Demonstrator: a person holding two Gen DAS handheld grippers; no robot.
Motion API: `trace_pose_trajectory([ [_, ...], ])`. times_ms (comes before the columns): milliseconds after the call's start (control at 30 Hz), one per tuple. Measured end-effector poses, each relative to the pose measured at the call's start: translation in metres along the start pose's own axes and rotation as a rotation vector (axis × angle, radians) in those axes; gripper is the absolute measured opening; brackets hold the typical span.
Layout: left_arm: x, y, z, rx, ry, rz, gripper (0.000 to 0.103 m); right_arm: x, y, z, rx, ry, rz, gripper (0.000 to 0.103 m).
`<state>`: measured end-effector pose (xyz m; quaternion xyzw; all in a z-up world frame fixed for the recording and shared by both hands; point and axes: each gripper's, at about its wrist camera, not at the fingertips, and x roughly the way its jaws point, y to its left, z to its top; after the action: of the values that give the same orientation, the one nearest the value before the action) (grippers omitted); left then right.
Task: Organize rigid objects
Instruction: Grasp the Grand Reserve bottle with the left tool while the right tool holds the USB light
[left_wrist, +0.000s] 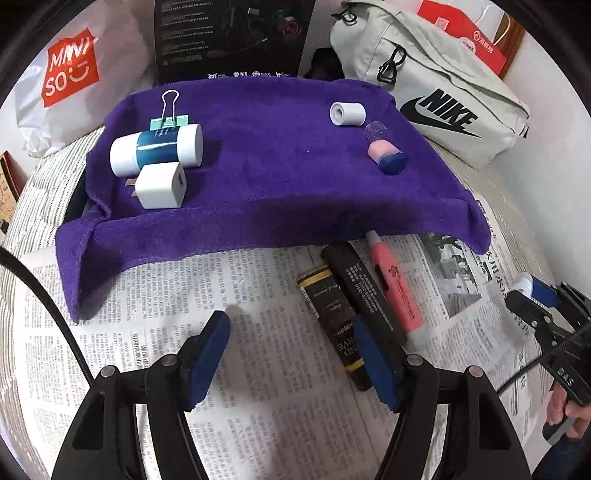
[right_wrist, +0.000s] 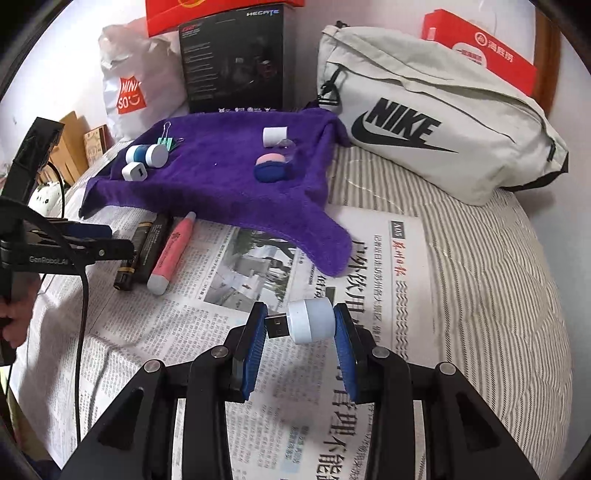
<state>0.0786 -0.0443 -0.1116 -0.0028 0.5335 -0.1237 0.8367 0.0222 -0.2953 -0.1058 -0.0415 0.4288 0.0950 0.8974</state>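
My right gripper (right_wrist: 301, 314) is shut on a small white USB light (right_wrist: 312, 319), held above the newspaper (right_wrist: 258, 266) with its black plug against the left pad. My left gripper (left_wrist: 290, 325) stands open over the newspaper with nothing between its fingers. Its right finger is next to a gold-banded black tube (left_wrist: 332, 325), a longer black tube (left_wrist: 362, 291) and a pink highlighter (left_wrist: 397, 288). On the purple towel (left_wrist: 277, 166) lie a binder clip (left_wrist: 170, 118), a white-and-teal cylinder (left_wrist: 157, 149), a white charger cube (left_wrist: 160, 186), a white roll (left_wrist: 347, 113) and a pink-and-blue vial (left_wrist: 384, 155).
A grey Nike bag (right_wrist: 424, 129) lies at the back right with a red box (right_wrist: 480, 51) behind it. A black carton (left_wrist: 229, 37) and a white Miniso bag (left_wrist: 70, 74) stand behind the towel. Striped bedding (right_wrist: 480, 277) lies under the newspaper.
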Motion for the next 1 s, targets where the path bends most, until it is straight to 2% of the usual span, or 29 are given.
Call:
trace_pose_trajectory([
  [233,0.007,-0.014,0.008,0.001,0.001,0.023,0.074,-0.003,-0.003,0.003,0.020,-0.012,0.019,0.036],
  [367,0.004,-0.009,0.003,0.015,0.006,0.035,0.075,0.000,-0.003,0.002,0.028,-0.012,0.033,0.036],
  [467,0.001,-0.003,-0.005,0.044,0.012,0.073,0.077,0.004,-0.002,0.000,0.028,-0.003,0.040,0.036],
  [633,-0.002,0.003,-0.009,0.036,0.021,0.067,0.075,0.010,-0.002,-0.003,0.033,0.015,0.044,0.036],
  [733,0.004,-0.010,-0.010,0.090,0.028,0.132,0.076,0.011,-0.001,-0.004,0.028,0.018,0.046,0.036],
  [833,0.002,-0.015,-0.015,0.103,0.023,0.110,0.075,0.009,-0.001,-0.003,0.027,0.012,0.044,0.036],
  [900,0.001,-0.012,-0.019,0.113,0.009,0.132,0.077,0.009,-0.002,-0.002,0.027,0.011,0.040,0.036],
  [1000,-0.002,-0.002,-0.021,0.086,-0.001,0.138,0.077,0.009,-0.004,-0.003,0.027,0.013,0.035,0.036],
])
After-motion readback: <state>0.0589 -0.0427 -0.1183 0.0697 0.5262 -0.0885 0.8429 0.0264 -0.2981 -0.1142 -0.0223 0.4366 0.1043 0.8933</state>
